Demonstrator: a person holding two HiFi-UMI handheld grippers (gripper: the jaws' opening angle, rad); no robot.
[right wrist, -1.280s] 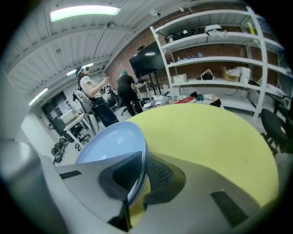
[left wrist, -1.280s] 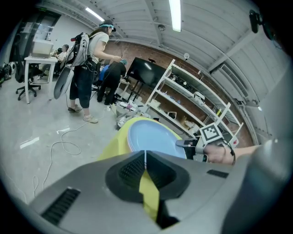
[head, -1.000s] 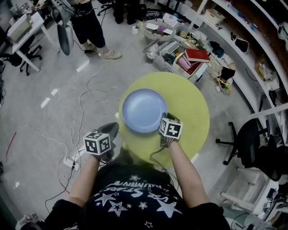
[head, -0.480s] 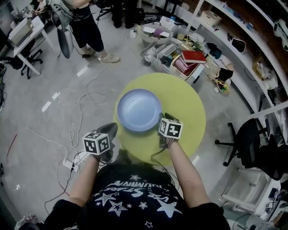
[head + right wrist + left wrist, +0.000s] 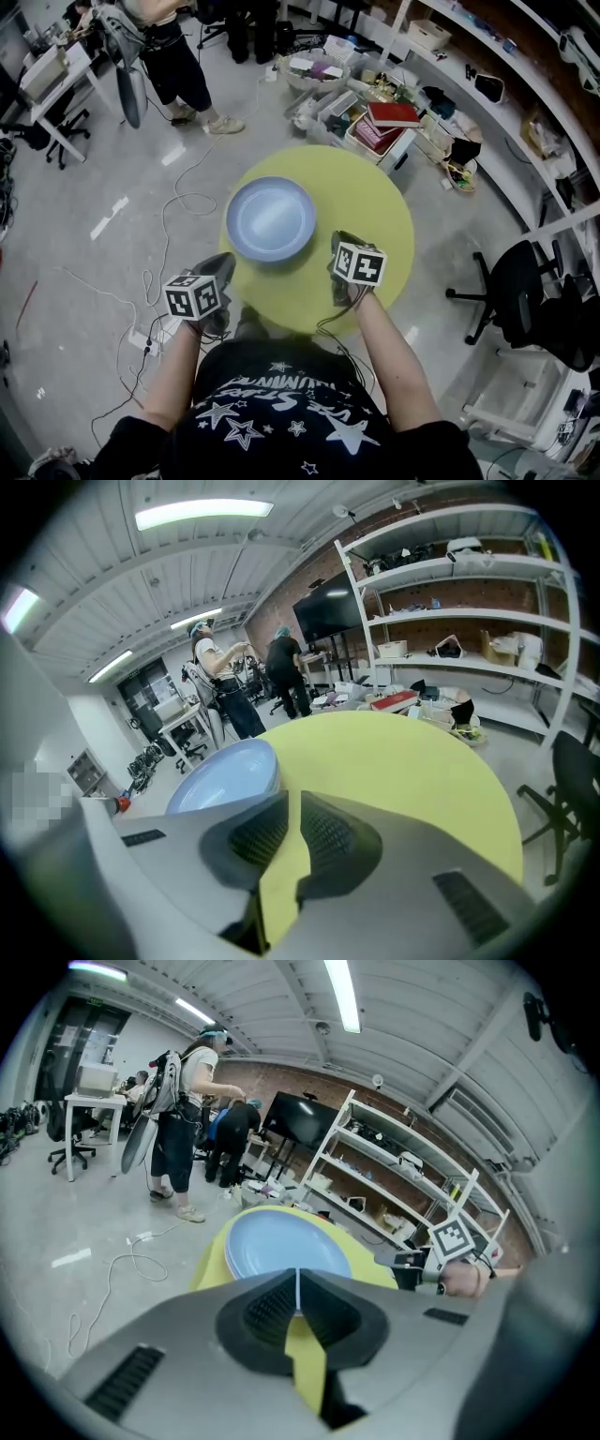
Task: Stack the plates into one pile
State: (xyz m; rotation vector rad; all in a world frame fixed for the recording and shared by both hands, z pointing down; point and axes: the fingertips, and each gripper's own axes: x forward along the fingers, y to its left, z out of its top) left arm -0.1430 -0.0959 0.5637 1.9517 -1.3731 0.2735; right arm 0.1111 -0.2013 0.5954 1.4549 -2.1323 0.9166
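A pile of pale blue plates (image 5: 270, 218) lies on the left half of the round yellow table (image 5: 375, 211). My left gripper (image 5: 221, 269) hangs just off the table's near-left edge, its jaws shut with nothing in them; in the left gripper view (image 5: 298, 1275) the plates (image 5: 281, 1249) lie ahead of it. My right gripper (image 5: 339, 244) hovers over the table's near edge, right of the plates and apart from them. In the right gripper view (image 5: 293, 801) its jaws have just been closing; a narrow gap stays, with nothing between them. The plates (image 5: 225, 775) lie to its left.
Crates of books and clutter (image 5: 380, 127) crowd the floor beyond the table, with shelving (image 5: 525, 103) along the right. An office chair (image 5: 525, 291) stands to the right. Cables (image 5: 178, 202) trail on the floor at left. A person (image 5: 178, 52) stands at the back left.
Both grippers have drawn back toward me. The right gripper, which was at the plates' near-right rim, is now apart from it. The plates stay on the table.
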